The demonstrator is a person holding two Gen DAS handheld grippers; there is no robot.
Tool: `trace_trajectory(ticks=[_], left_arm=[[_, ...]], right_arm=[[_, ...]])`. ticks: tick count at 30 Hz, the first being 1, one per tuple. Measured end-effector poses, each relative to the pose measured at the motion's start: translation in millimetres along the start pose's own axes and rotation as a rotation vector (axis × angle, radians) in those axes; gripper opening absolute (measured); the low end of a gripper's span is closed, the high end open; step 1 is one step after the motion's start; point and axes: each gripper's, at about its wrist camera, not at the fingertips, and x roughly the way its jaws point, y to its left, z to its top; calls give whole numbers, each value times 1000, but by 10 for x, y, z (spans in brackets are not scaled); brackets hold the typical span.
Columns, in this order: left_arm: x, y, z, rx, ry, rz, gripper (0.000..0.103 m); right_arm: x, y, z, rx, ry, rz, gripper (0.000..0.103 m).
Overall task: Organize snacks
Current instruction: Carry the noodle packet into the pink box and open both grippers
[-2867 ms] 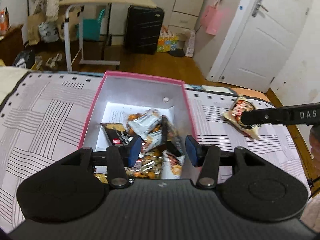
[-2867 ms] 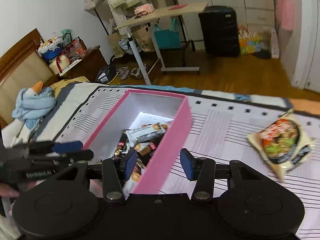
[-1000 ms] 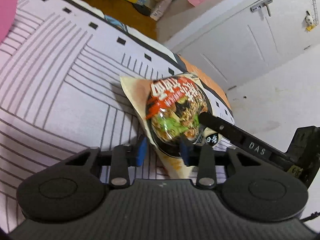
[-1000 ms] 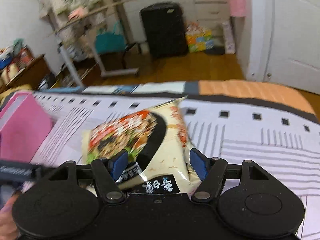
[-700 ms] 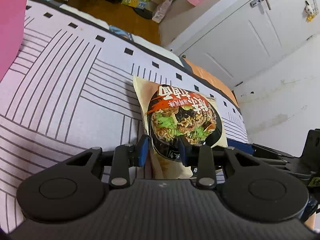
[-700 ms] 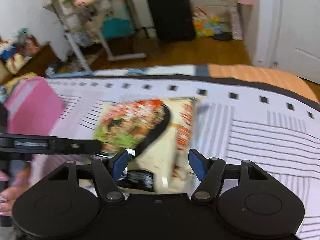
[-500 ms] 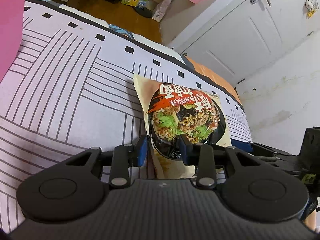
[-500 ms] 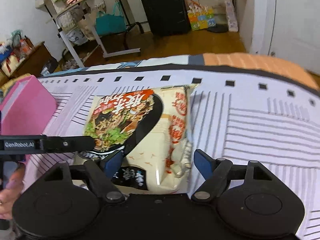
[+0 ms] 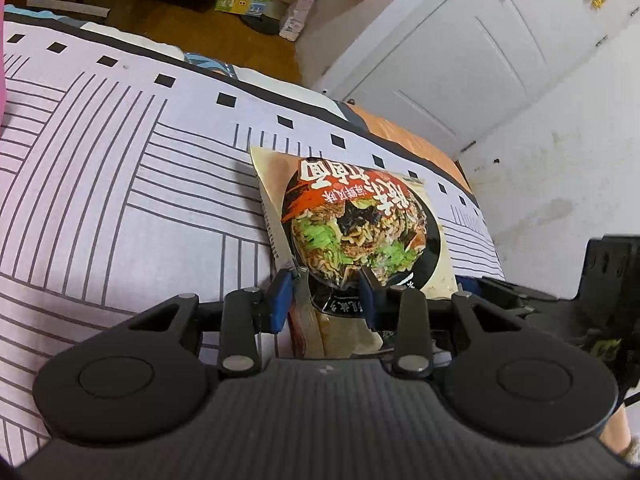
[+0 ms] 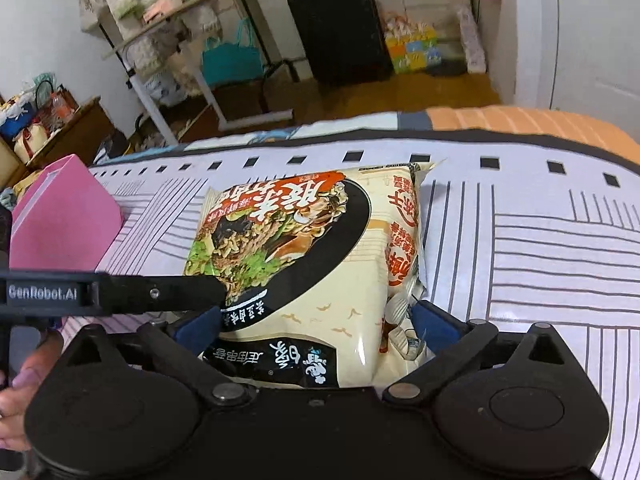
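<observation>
The left wrist view sits low and close over the bed, looking along its jaws toward the door and the white wall. The right wrist view is equally close, facing across the bed toward the suitcase and rack, with the pink box at its left. Both share the noodle pack and the striped cover around it, seen from different sides. Each view catches the other gripper at its edge.

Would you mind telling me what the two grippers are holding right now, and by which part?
The left gripper pinches the noodle packet at its near edge. The right gripper is open, straddling its near end, gripping nothing.
</observation>
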Motion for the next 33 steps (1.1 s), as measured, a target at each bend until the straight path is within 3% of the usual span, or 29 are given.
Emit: trace_trajectory(ticks=[5,13,26,33], left_arm=[[71,39,96,-2,23,-25,33],[-171,-132,34,22,111,9,33],[-1022,-420,-299,92,143,45,33],[-1520,-551,-580,138,115,84,33]], right_arm=[[-48,59,8,9,-11,-22,101],[-304,384,-69,-93,74,4,98],[-977,1091,-321,-232,65,-23,99],[-1280,1483,-494,-289,63,-31,99]])
